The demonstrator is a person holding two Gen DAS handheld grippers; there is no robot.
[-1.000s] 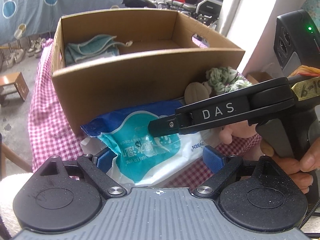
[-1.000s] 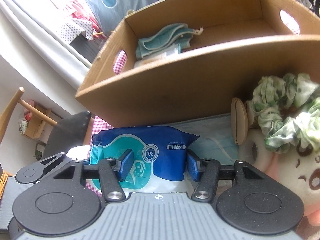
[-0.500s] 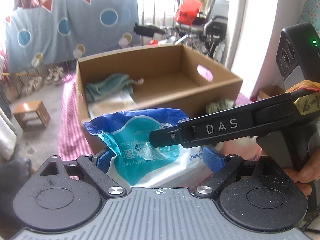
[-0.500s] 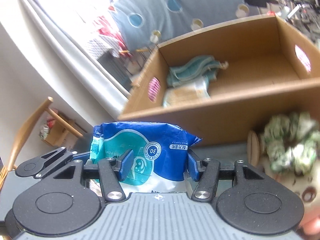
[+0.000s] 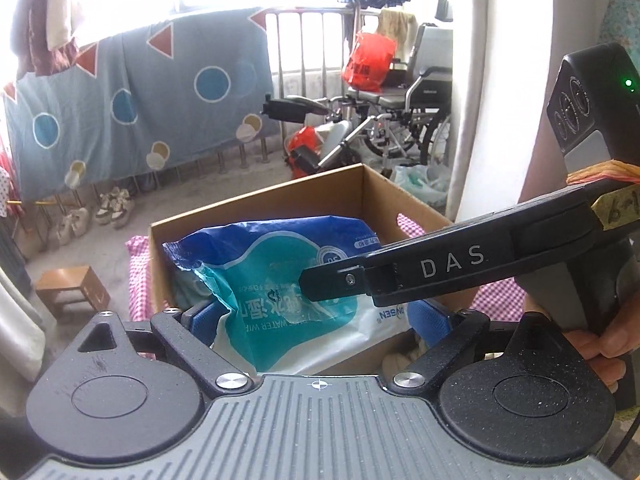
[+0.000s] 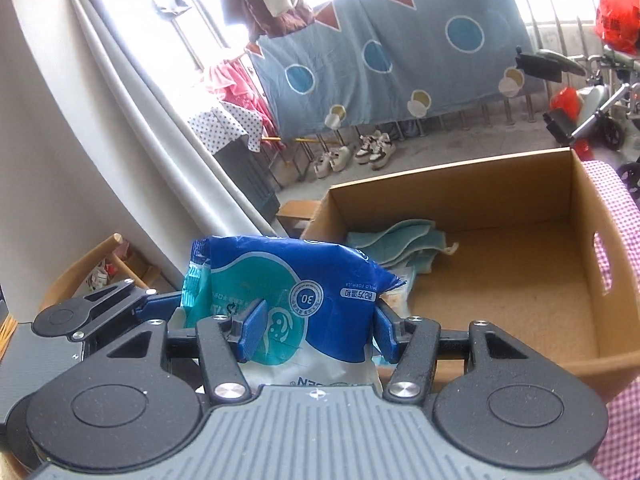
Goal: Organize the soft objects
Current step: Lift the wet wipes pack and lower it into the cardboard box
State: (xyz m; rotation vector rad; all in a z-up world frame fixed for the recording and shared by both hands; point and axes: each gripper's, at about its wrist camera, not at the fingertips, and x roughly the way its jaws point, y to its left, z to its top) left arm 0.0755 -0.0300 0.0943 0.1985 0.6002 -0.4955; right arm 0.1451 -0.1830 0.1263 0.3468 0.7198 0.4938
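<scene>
Ahead of me a cardboard box [image 6: 520, 280] sits on a pink checked cloth [image 6: 616, 208] that covers the tabletop. In the box's far left corner lies a folded teal cloth [image 6: 400, 240], with a pale packet under its near edge; the rest of the box floor is bare. Behind the box hangs a blue sheet [image 5: 132, 92] with circles and triangles, shoes [image 6: 352, 152] are lined up on the floor below it, and a wheelchair [image 5: 404, 100] stands to the right. A small wooden stool [image 5: 72, 288] is on the floor to the left.

My left tool [image 5: 316, 316] and my right tool [image 6: 316, 330] are both clamped on the same pack of wet wipes [image 6: 288, 292], each with its 2 blue pads pressed into opposite sides. In the left wrist view, the right tool's black finger, lettered DAS, crosses in front of the pack from the right, and my right hand [image 5: 608, 344] grips its handle.

The pack hangs in the air at the near edge of the box, above its rim. It is soft plastic, dark blue on top, teal and white below, crumpled at the top seam, with a round "30" mark.
</scene>
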